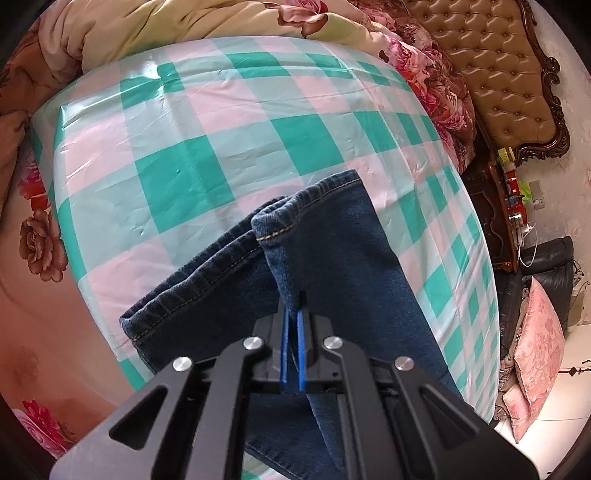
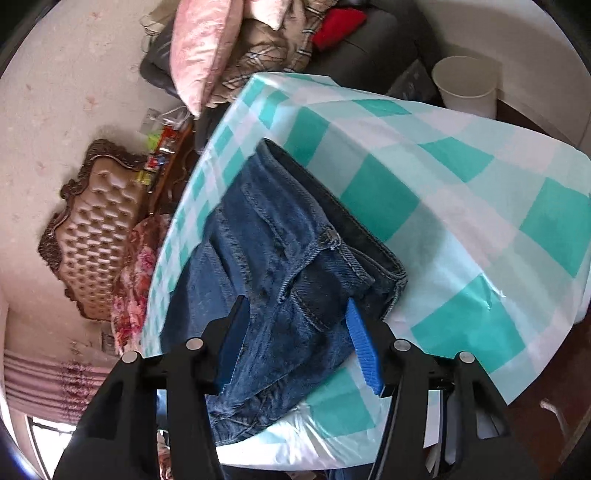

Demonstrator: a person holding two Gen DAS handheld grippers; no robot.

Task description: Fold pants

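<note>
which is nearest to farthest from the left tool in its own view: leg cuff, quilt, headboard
1. leg cuff, just ahead of the left tool, which is shut on the jeans.
2. quilt, past the table's far edge, upper left.
3. headboard, behind the quilt, upper right; the gap between these last two is small.

Dark blue denim pants (image 1: 332, 251), partly folded on checked cloth, hemmed legs overlapping, waistband bunched
</note>
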